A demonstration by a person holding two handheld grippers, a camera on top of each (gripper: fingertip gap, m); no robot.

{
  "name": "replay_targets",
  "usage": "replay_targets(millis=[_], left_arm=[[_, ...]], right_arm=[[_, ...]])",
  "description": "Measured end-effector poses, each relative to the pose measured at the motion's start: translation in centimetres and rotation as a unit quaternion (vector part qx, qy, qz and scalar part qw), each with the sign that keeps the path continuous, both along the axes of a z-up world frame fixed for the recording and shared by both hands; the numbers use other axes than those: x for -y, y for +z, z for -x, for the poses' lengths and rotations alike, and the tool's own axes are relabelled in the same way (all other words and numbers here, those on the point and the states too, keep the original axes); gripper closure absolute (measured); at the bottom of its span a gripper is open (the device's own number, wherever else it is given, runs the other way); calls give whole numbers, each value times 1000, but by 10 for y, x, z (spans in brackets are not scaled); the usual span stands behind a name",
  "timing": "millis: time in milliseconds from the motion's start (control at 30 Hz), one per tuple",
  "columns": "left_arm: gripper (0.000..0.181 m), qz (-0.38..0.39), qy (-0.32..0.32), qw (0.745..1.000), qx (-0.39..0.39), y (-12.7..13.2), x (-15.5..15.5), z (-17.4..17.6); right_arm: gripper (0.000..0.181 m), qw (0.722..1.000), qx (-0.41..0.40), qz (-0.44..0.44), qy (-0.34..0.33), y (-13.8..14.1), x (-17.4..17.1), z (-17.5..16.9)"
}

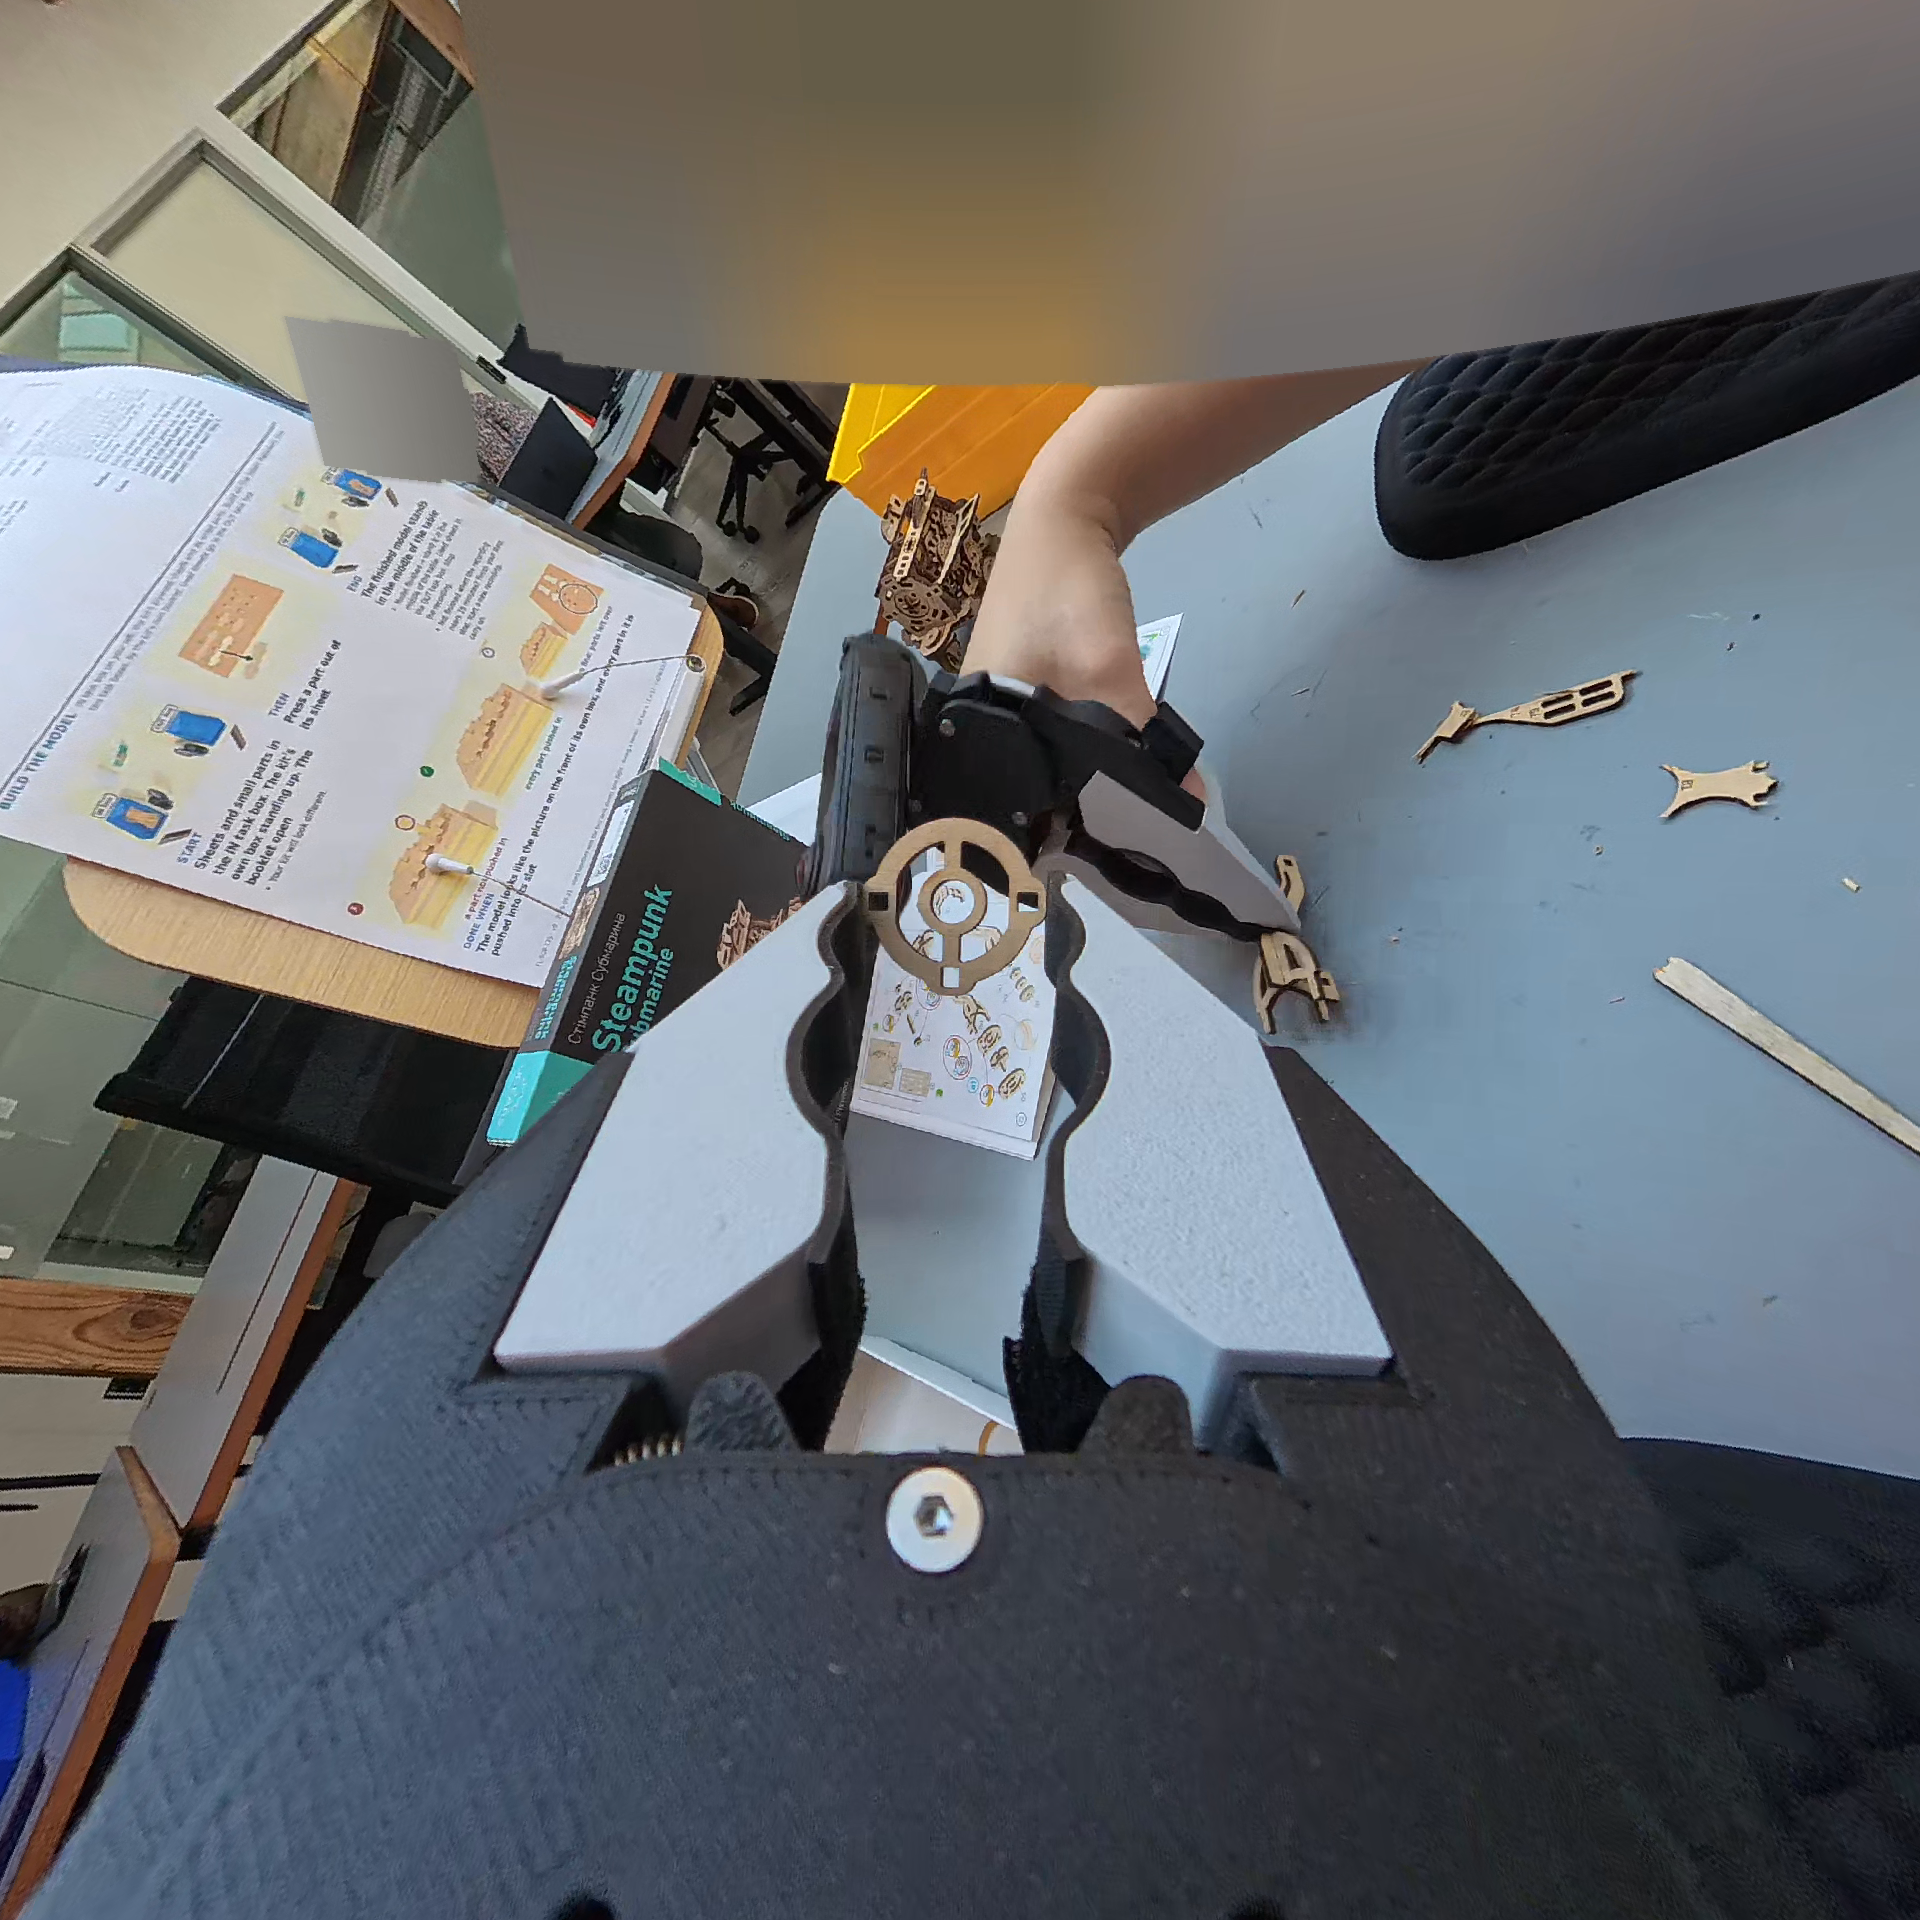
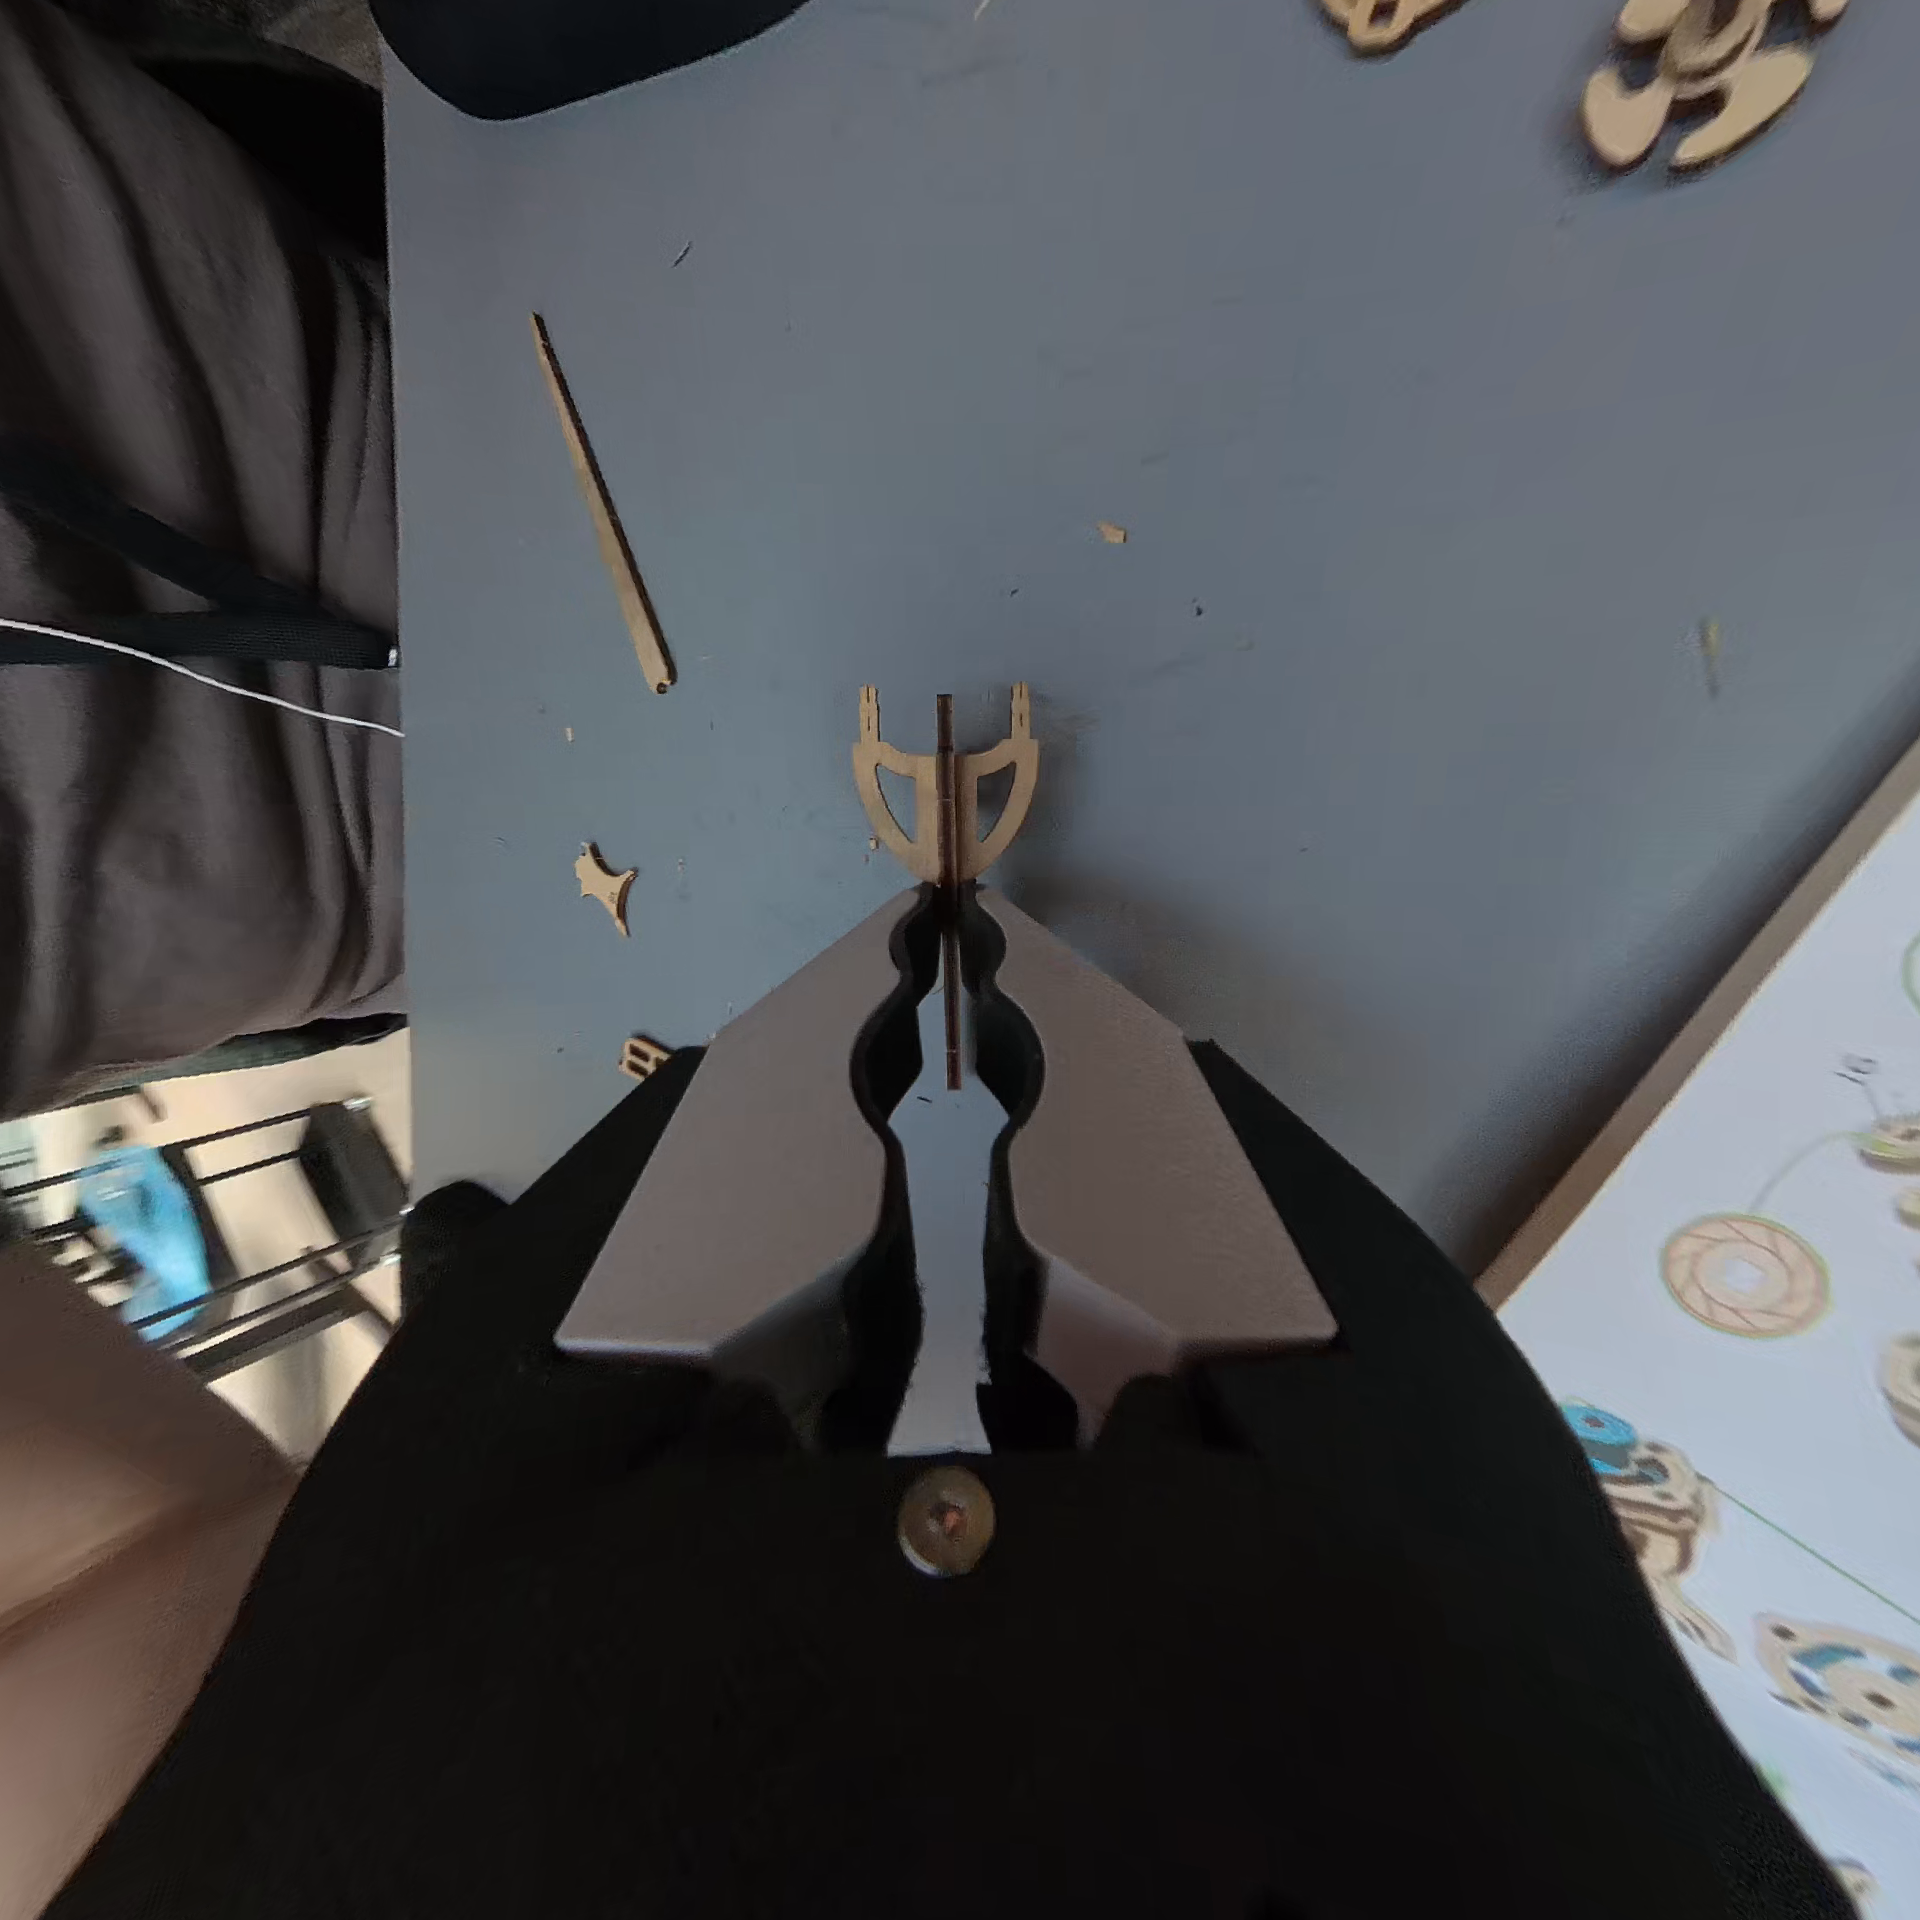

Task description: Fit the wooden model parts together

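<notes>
My left gripper (image 1: pixel 954 920) is shut on a round wooden ring part (image 1: pixel 951 868) with a smaller ring inside it, held upright by its edges above the blue-grey table (image 1: pixel 1558 1195). The right gripper (image 1: pixel 1262 920), held by a hand, shows just beyond it, low over the table. In the right wrist view my right gripper (image 2: pixel 948 896) is shut on a forked wooden part (image 2: pixel 904 795) with a thin cross-piece slotted through its middle. That part sticks out past the fingertips, close over the table (image 2: pixel 1299 416). It also shows in the left wrist view (image 1: pixel 1288 971).
A thin wooden stick (image 1: pixel 1787 1055) (image 2: pixel 603 509) and small scraps (image 1: pixel 1716 790) (image 2: pixel 606 885) lie on the table. An open booklet (image 1: pixel 966 1060) (image 2: pixel 1766 1403), a kit box (image 1: pixel 623 987), a built wooden model (image 1: pixel 930 571), a propeller-like part (image 2: pixel 1704 83) and a black cushion (image 1: pixel 1662 416) are nearby.
</notes>
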State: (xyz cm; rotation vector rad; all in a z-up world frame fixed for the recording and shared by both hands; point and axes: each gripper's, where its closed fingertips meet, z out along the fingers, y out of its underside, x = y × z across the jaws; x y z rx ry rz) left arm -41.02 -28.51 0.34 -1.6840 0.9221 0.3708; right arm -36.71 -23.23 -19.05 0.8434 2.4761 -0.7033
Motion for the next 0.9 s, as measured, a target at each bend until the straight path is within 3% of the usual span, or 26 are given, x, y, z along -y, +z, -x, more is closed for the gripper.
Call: replay_targets(millis=[67, 100, 133, 167, 233, 267, 300, 367, 433, 633, 767, 900], left_arm=[[148, -7, 2, 1000, 3, 4, 2, 2], [148, -11, 2, 1000, 4, 7, 3, 3], [148, -16, 3, 1000, 6, 10, 5, 4], [148, -20, 3, 1000, 8, 13, 6, 4], [148, -28, 1, 1000, 12, 18, 8, 5], [148, -31, 1, 999, 13, 20, 9, 5], [148, -34, 0, 999, 14, 22, 11, 4], [148, -39, 0, 999, 15, 25, 13, 4], [148, -44, 1, 999, 14, 28, 15, 4], [148, -48, -2, 999, 15, 32, 18, 1], [148, -44, -2, 999, 15, 29, 16, 1], [148, -37, -7, 999, 15, 25, 13, -2]], right_arm=[[180, 992, -129, 9, -5, 19, 4, 13], [180, 977, -214, -3, -9, 31, 3, 21], [180, 943, -331, -24, -7, 48, 1, 32], [180, 883, -467, -51, 5, 73, -1, 40], [180, 700, -705, -95, 59, 127, 9, 32], [181, 616, -772, -134, 81, 143, 14, 23], [181, 570, -796, -178, 99, 146, 15, 17], [180, 538, -805, -222, 117, 137, 21, 7], [180, 489, -827, -245, 130, 133, 27, -1], [180, 422, -851, -264, 165, 130, 45, -20], [181, 399, -863, -259, 168, 138, 55, -28], [180, 410, -859, -258, 164, 134, 51, -26]])
